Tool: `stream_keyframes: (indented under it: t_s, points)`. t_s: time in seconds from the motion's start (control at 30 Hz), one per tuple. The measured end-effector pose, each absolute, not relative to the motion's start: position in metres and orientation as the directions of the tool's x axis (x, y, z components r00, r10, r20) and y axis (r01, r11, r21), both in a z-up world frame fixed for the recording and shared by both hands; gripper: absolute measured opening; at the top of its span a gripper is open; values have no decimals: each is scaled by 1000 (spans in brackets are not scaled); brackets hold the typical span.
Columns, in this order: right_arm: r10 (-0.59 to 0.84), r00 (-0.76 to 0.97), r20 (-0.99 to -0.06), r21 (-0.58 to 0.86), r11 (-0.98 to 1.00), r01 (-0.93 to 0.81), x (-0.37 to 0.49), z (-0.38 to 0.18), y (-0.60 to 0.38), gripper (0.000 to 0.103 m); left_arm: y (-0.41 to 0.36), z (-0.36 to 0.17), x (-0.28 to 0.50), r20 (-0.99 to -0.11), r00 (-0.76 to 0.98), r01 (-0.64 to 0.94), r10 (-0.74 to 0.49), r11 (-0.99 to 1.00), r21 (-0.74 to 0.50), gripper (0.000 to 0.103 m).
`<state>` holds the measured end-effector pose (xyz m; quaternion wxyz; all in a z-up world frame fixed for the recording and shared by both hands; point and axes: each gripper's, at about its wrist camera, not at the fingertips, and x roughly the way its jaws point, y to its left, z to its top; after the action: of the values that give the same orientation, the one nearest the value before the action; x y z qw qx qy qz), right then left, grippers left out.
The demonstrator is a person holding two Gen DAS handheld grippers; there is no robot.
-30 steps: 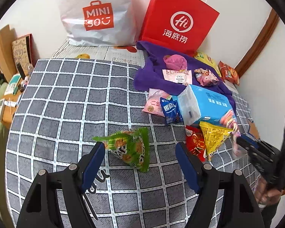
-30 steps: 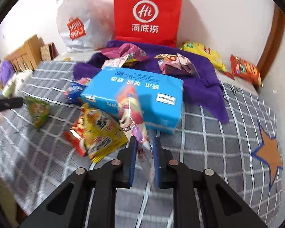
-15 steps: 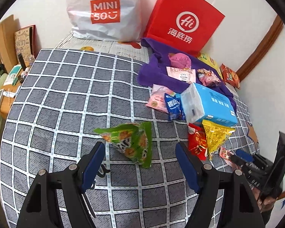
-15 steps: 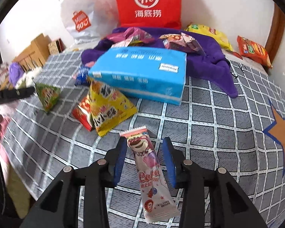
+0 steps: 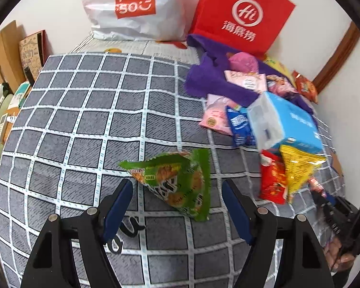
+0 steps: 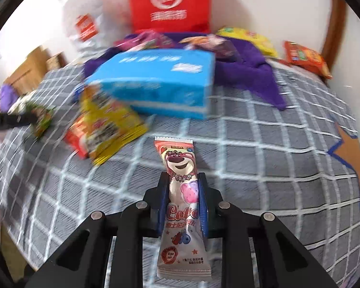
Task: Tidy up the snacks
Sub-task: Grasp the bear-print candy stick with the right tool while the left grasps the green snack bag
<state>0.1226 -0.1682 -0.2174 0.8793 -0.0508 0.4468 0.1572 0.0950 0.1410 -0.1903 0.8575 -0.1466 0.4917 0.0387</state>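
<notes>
Snack stick [image 6: 180, 187] — long pink foil sachet with a cartoon bear print — lies on the grey checked cover [image 5: 84, 124], pointing away from the right gripper [image 6: 182, 180]. Its jaws are closing on the sachet's middle; pads look pressed to both long edges. Judged light, limp and slick: film will buckle and could slide, so hold mid-length across the narrow width, not at the crimped ends. Left gripper [image 5: 177, 192] stands apart, jaws either side of the green triangular snack bag [image 5: 175, 180], not touching it. That bag looks puffed with air — soft, crushable contents likely; take it by the flat sealed edge. Blue tissue pack [image 6: 156, 84] and other packets lie just beyond.
</notes>
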Motion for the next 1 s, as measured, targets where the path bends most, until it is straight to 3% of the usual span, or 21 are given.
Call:
stream_keyframes:
  t_s: [0.2,0.4,0.53,0.8,1.0]
  points:
    - [217,584,-782,114,971,-209,144,-222,-192,23,140,-205,98,-825,565,-250,-14,950,-188,74]
    - [234,607,-760,146,971,-191,146,-227,-197,23,124,-212,95,-780,620,-214,81,974,-69,74]
    - [266,601,-754,188,963,-191,150,-228,-201,24,121,-212,96,-782,620,-190,66,979,-68,75]
    - [239,599,-764,133,967,-216,150,-227,-194,26,128,-212,92,-765,644,-199,19,969,-144,75]
    - [250,598,-761,151,965,-212,151,-228,-197,26,126,-213,93,-768,641,-189,9,971,-146,81]
